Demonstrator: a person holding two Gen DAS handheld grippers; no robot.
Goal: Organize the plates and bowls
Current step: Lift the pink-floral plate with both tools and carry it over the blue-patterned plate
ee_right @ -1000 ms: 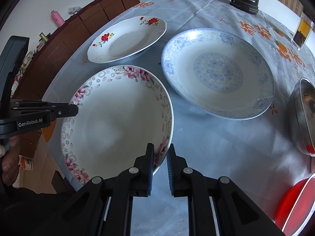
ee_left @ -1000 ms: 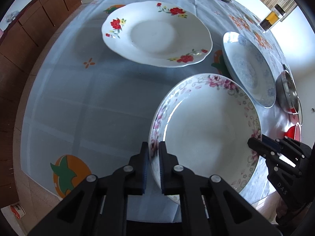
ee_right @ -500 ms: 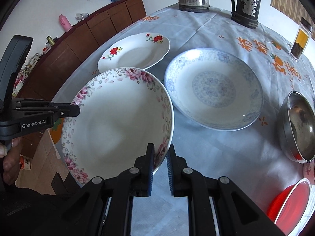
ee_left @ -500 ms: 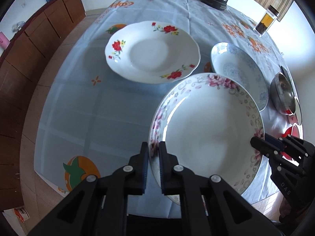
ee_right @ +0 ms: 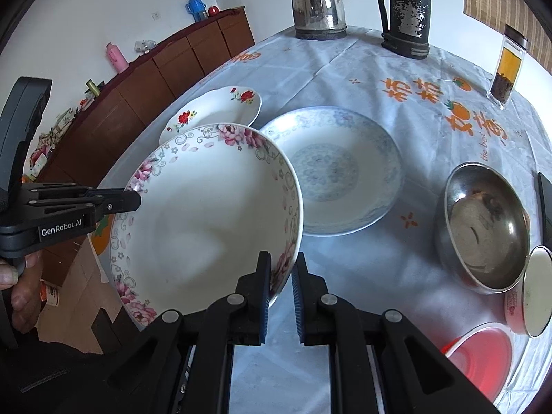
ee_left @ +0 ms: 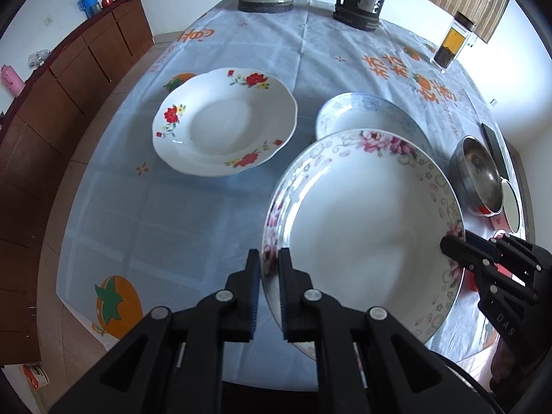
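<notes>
Both grippers have lifted the pink plate off the cloth since a second ago: the kettle and black flask, then cut off at the top edge, now stand in full view, and the plate's far rim now overlaps the blue plate in both views. Left gripper, at the bottom centre of the left view, has its jaws pinching the plate's left rim; right gripper, bottom centre of the right view, pinches the opposite rim, so the plate hangs tilted between them above the tablecloth. Each gripper shows in the other's view, at the far edge of the plate. Upper left of centre in the left view lies the red-flower plate, flat on the cloth and apart from the held plate. At the right of the right view sits a steel bowl, with a white-lidded bowl just below it and a red bowl at the lower right. A clear jar of dark and yellow contents stands upper right. A hand grips the left gripper's handle at the left edge.
</notes>
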